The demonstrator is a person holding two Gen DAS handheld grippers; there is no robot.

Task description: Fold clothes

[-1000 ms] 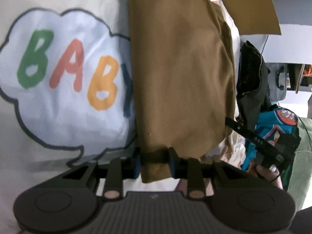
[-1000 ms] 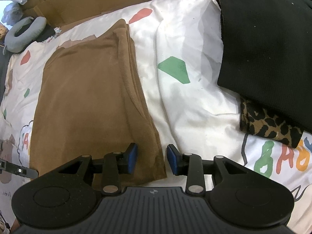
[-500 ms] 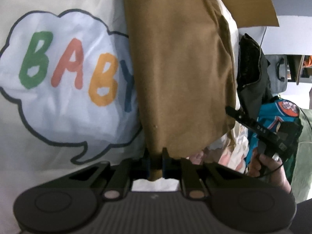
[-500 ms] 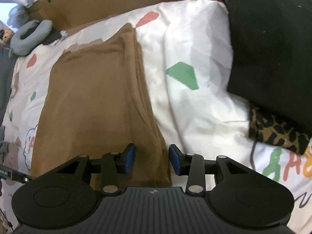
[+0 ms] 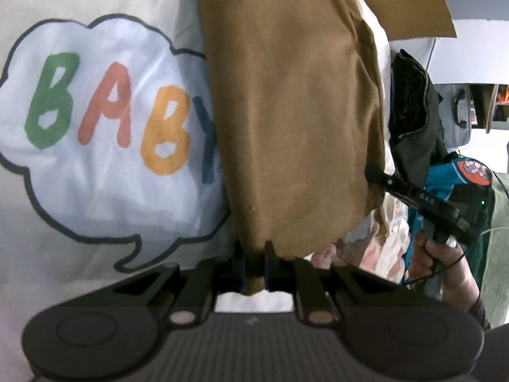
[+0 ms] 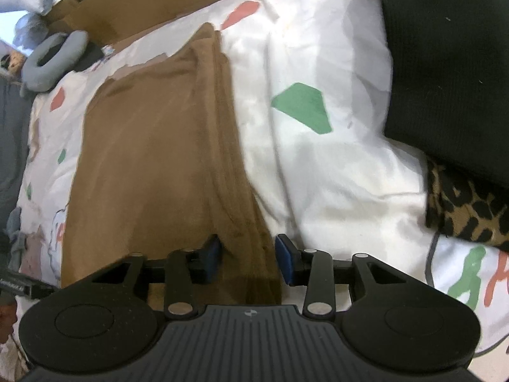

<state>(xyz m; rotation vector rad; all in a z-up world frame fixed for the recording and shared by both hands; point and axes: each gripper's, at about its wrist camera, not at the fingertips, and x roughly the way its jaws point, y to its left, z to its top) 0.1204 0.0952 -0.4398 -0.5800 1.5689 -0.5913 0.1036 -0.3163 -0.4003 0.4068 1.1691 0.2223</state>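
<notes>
A brown garment (image 5: 292,111) lies folded lengthwise on a white printed bedsheet (image 5: 105,191). My left gripper (image 5: 254,258) is shut on its near corner, and the cloth bunches between the blue pads. In the right wrist view the same brown garment (image 6: 152,159) runs away from me. My right gripper (image 6: 248,254) straddles its near right edge; the jaws are closing with the layered edge between them, and the pads stand a little apart from the cloth. The right gripper (image 5: 429,203) also shows in the left wrist view, held by a hand (image 5: 445,273).
A black garment (image 6: 445,63) and a leopard-print piece (image 6: 470,210) lie on the sheet (image 6: 318,175) to the right. Cardboard (image 6: 143,0) and a grey neck pillow (image 6: 54,57) sit at the far side. Teal clothing (image 5: 442,175) lies past the bed's edge.
The left jaws closed on the brown garment's corner and stayed there. The right gripper slid forward over the garment's right edge and its jaws narrowed slightly.
</notes>
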